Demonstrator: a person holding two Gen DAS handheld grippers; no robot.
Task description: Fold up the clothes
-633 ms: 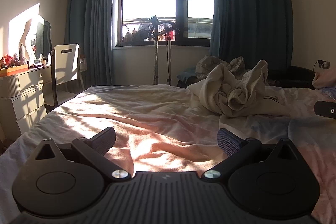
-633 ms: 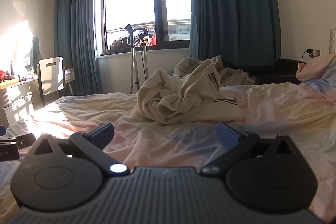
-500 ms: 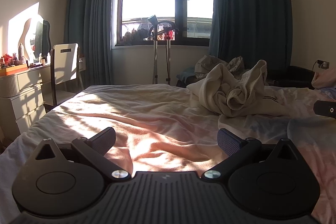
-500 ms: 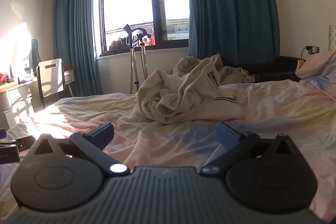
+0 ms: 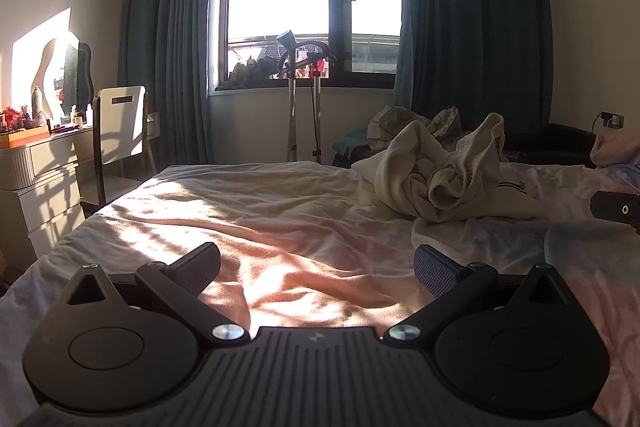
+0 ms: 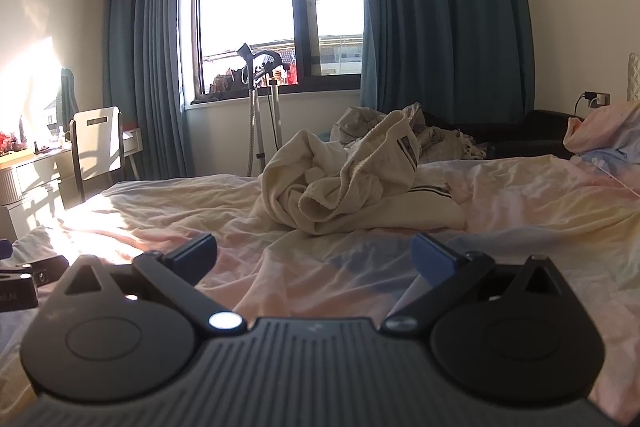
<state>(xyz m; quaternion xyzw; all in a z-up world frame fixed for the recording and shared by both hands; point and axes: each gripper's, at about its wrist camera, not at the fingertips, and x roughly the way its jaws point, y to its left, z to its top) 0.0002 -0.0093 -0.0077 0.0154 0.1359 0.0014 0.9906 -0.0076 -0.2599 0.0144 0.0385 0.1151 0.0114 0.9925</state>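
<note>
Both views have edged slightly nearer the bed (image 5: pixel 280 211) since half a second ago. The left gripper (image 5: pixel 316 265) and right gripper (image 6: pixel 314 253) hover over the sheet, jaws spread wide and empty. Ahead, apart from both, a crumpled cream garment (image 6: pixel 340 187) lies heaped on the bed, before the curtained window (image 6: pixel 280 7).

left gripper (image 5: pixel 316 269): jaws spread wide, holding nothing, low over the bed (image 5: pixel 280 211) | cream garment (image 5: pixel 440 171): crumpled heap ahead and to the right, well apart from the fingers | right gripper (image 5: pixel 616 209): only a dark part shows at the right edge | chair (image 5: pixel 120 125) beside the dresser (image 5: pixel 32 179), left | window (image 5: pixel 312 7) between dark curtains (image 5: pixel 472 11)
</note>
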